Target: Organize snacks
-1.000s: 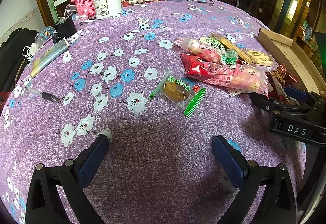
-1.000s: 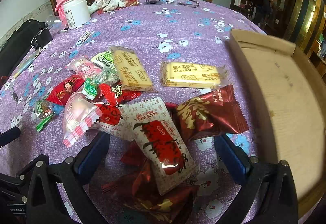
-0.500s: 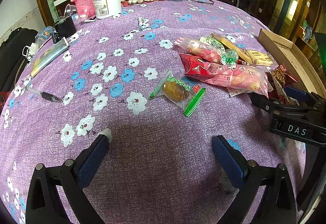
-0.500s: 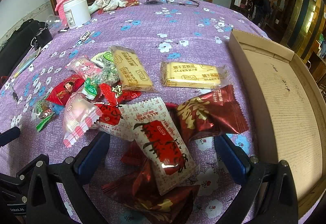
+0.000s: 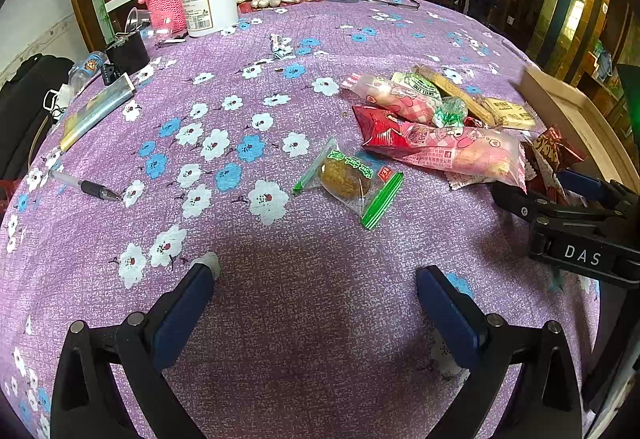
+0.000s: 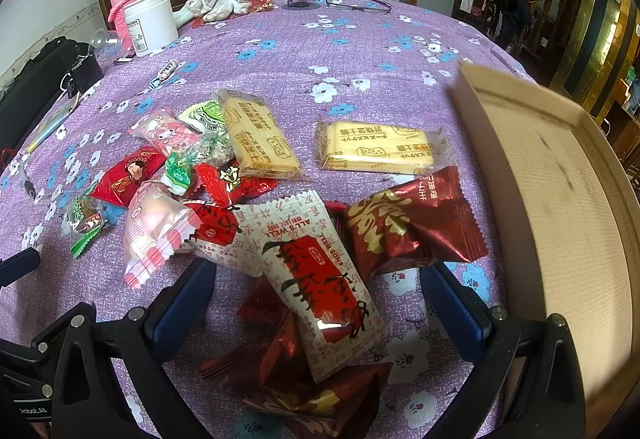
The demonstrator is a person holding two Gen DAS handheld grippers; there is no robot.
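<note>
Meanwhile, the right gripper [image 6: 318, 293] is spread wide, empty, straddling a white-and-red snack packet [image 6: 320, 279] atop dark red foil packets [image 6: 416, 223] on the purple floral surface [image 6: 360, 51], beside a cardboard tray [image 6: 560, 199]. Well apart, the left gripper [image 5: 314, 293] is also wide, empty, near a green-edged pastry packet [image 5: 348, 181].

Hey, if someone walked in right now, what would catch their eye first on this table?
Probably the heap of bright snack packets on the purple flowered tablecloth, with a red-and-white packet lying right between the fingers of the open right claw. Next, the shallow cardboard box at the table's right edge, and the open left claw over bare cloth.
</note>
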